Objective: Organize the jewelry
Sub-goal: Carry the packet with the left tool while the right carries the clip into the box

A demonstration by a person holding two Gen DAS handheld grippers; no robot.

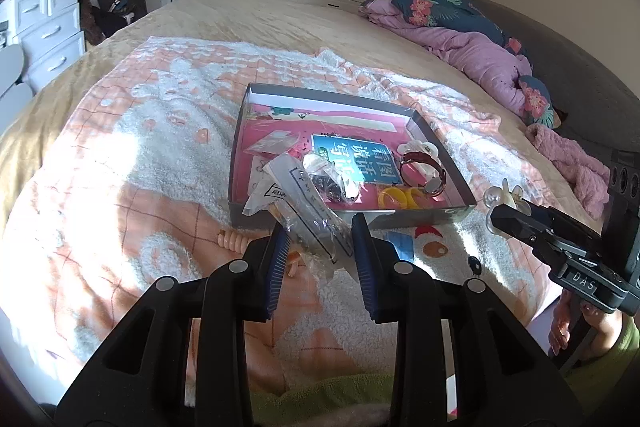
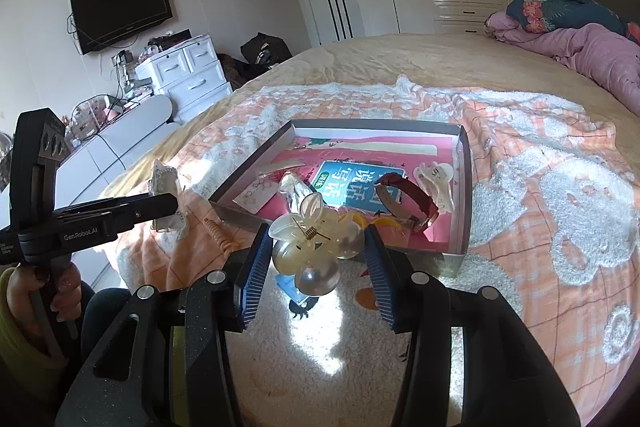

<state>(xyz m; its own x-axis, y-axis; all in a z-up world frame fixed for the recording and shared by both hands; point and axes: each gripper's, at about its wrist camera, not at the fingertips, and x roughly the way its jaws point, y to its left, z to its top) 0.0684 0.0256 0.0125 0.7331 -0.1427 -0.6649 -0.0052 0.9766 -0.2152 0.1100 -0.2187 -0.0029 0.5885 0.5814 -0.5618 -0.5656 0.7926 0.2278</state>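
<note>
A shallow grey box (image 1: pixel 436 217) (image 2: pixel 463 163) with a pink lining lies on the blanket. It holds a teal booklet (image 1: pixel 356 159), a red watch (image 1: pixel 424 169) (image 2: pixel 408 201), yellow rings (image 1: pixel 394 198), a white hair claw (image 2: pixel 436 179) and small bags. My left gripper (image 1: pixel 320 231) is shut on a clear plastic bag (image 1: pixel 304 211) just in front of the box's near wall. My right gripper (image 2: pixel 316 239) is shut on a pearl flower hair claw (image 2: pixel 312 247), held above the blanket near the box's front; it also shows in the left wrist view (image 1: pixel 500 197).
An orange and white blanket (image 1: pixel 132 147) covers the bed. A coiled peach hair tie (image 1: pixel 232 241) (image 2: pixel 218 233) and a small dark item (image 1: pixel 474 263) lie on it near the box. Pink bedding (image 1: pixel 480 55) is at the far right. White drawers (image 2: pixel 188 75) stand beside the bed.
</note>
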